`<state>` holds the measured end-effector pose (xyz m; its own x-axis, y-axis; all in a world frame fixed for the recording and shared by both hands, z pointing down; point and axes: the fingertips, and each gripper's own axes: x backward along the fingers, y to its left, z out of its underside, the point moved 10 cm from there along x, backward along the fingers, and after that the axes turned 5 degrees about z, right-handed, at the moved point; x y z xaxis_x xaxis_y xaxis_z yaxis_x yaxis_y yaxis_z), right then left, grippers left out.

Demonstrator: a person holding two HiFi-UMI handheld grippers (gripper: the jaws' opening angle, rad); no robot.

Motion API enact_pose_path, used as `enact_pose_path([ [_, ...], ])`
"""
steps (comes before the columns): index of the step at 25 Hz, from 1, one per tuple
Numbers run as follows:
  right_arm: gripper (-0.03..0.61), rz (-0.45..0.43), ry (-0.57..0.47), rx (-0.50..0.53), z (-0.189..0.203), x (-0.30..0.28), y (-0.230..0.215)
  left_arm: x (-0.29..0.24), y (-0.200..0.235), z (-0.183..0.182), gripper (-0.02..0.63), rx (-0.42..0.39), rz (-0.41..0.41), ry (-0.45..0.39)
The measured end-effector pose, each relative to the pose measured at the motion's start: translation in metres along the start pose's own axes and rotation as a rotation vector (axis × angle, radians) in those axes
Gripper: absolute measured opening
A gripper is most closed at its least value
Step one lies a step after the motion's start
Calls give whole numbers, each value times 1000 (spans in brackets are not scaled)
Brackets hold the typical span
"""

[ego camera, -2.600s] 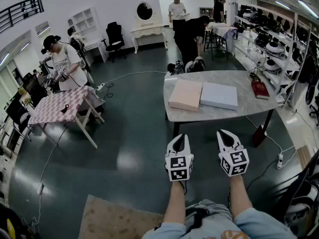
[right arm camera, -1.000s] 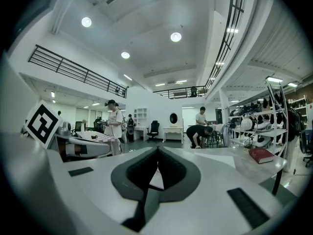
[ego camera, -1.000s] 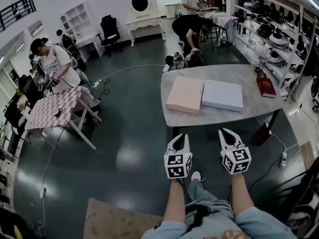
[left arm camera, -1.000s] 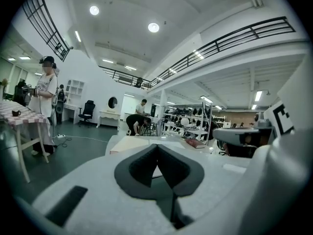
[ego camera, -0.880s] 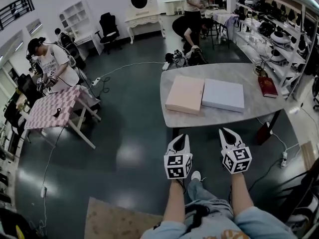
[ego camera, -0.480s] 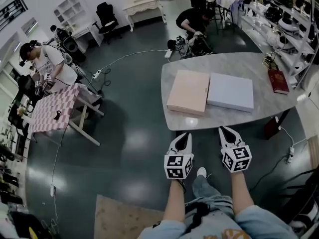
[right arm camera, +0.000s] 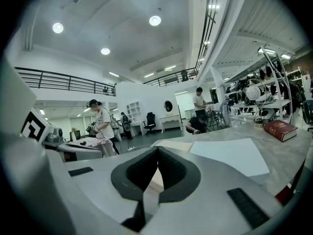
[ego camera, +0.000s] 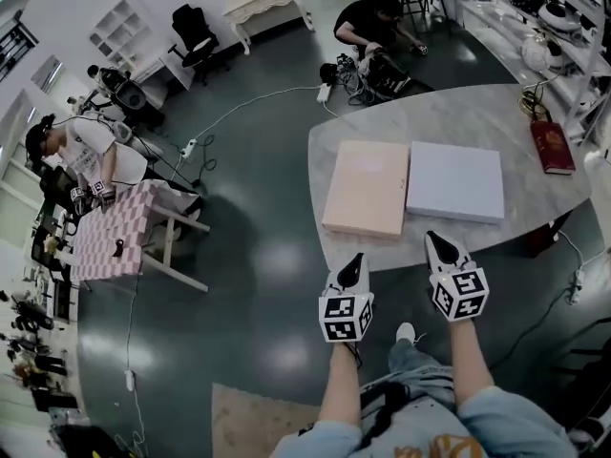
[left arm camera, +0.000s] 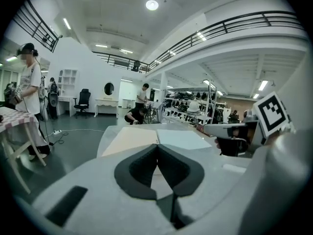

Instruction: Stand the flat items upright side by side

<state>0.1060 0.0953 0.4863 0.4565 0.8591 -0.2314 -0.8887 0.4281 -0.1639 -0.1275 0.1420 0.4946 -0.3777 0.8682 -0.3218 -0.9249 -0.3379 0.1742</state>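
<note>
Left gripper (ego camera: 355,258): fingers pressed together, empty, poised at the near edge of the desk (ego camera: 449,122) for approach. Pink box (ego camera: 368,187) lies flat on the desk, long axis running away from that edge. Grey box (ego camera: 455,180) lies flat alongside, possibly touching. Right gripper (ego camera: 432,239): fingers together, empty, over the same edge.

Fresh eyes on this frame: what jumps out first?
Two flat boxes lie side by side on the grey marble-top table: a peach-pink flat box on the left and a pale lavender flat box right beside it. At the table's near edge the left gripper and right gripper point toward them, jaws shut and empty. A dark red book lies at the table's right end.
</note>
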Motion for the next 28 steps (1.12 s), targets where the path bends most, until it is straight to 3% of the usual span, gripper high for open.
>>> enact_pose_path([
  [8, 2, 8, 9, -40, -2, -44, -30, -43, 21, -8, 12, -2, -29, 34],
  [28, 2, 6, 92, -58, 5, -99, -36, -81, 72, -11, 22, 36, -59, 87],
])
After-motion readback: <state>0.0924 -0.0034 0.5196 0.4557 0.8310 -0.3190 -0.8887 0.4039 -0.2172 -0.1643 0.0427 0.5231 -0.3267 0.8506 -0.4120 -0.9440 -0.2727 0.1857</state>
